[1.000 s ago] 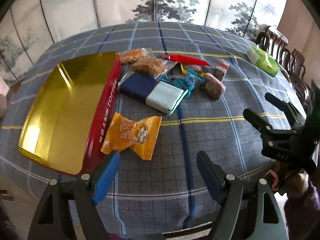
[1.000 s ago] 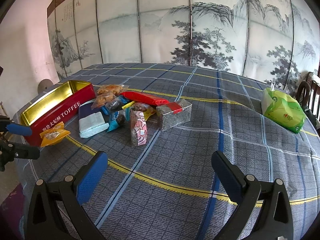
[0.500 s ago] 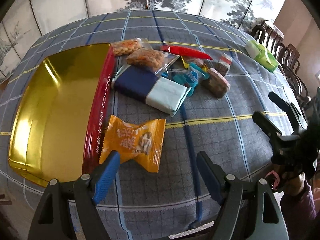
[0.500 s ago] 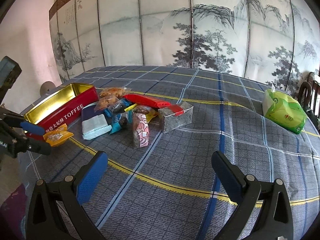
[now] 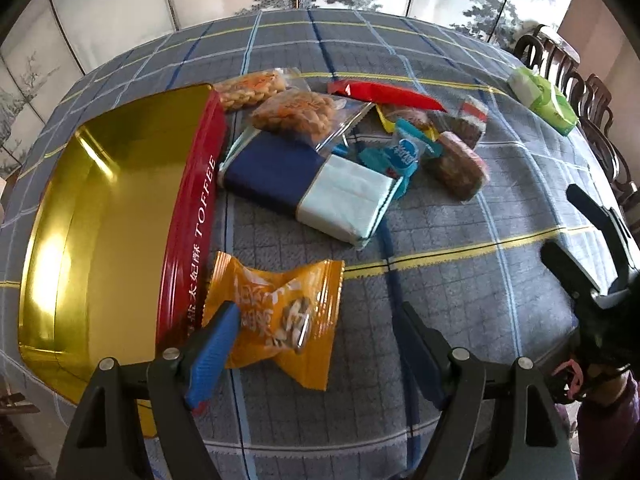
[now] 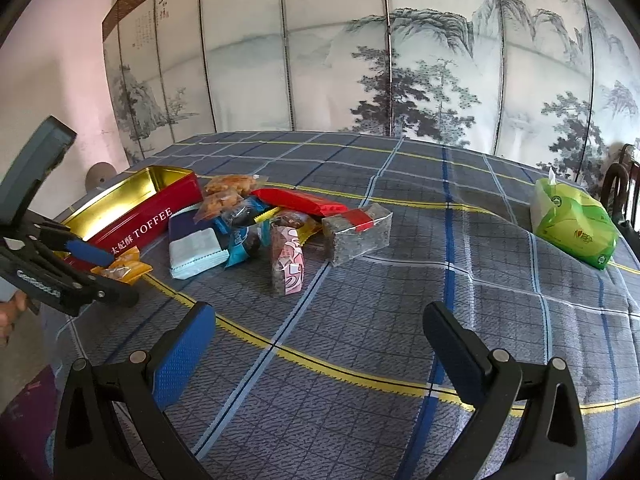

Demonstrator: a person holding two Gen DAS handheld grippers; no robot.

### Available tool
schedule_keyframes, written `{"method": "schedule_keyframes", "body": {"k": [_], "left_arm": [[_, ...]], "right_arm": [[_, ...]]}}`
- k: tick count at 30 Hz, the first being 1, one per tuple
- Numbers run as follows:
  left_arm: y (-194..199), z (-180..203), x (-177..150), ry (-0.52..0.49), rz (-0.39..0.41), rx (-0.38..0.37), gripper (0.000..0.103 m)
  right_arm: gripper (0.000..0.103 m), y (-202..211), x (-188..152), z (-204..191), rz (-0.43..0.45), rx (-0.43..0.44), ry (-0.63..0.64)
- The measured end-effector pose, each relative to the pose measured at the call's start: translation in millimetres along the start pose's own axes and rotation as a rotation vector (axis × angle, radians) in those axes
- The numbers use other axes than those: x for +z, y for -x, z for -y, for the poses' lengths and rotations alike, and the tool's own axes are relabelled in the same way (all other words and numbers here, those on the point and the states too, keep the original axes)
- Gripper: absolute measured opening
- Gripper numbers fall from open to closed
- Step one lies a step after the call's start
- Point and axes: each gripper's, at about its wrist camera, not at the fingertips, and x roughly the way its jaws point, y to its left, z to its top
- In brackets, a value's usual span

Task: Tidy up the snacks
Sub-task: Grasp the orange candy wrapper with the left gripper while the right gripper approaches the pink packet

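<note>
An orange snack packet [image 5: 280, 312] lies on the checked cloth beside a red toffee tin [image 5: 192, 208] with a gold, empty inside. My left gripper [image 5: 318, 312] points steeply down over the packet. Its jaws are closing with the packet between them; the left finger overlaps the packet's left end, and the right pad stands clear. From the right wrist view, the left gripper [image 6: 80, 268] hovers at the packet [image 6: 124, 268] in front of the tin [image 6: 152, 220]. My right gripper [image 6: 316, 316] stands open over bare cloth with nothing between its fingers.
A pile of snacks lies right of the tin: a navy and pale blue pack [image 5: 308, 184], nut bags [image 5: 292, 114], a red wrapper [image 5: 384, 94], brown cakes [image 5: 456, 164]. A green tissue pack [image 6: 572, 224] sits far right near chairs [image 5: 580, 92]. A painted screen stands behind.
My left gripper has come down and forward over the orange packet, which now lies between its fingers, and its jaws have narrowed a little. The right gripper has kept still.
</note>
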Motion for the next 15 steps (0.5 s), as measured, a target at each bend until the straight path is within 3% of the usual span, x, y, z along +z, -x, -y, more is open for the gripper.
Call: {"method": "schedule_keyframes", "body": {"k": [3,5,9,11,15], "left_arm": [[-4,1,1,-0.004,0.001,0.015,0.066],[-4,3,1,-0.016,0.009,0.032,0.053],[-2,4,2,-0.013,0.014,0.017,0.043],[-2,6,2,-0.023,0.026,0.026,0.027],[2,18,-2,-0.039,0.050,0.030,0.025]], "right_arm": [[0.103,-1,0,0,-0.001,0.006,-0.002],[0.103,-2,0,1,-0.003,0.008,-0.004],[0.103,-2,0,2,-0.005,0.011,-0.008],[0.103,-2,0,1,-0.006,0.011,-0.008],[0.103,-2,0,2,-0.004,0.010,-0.009]]}}
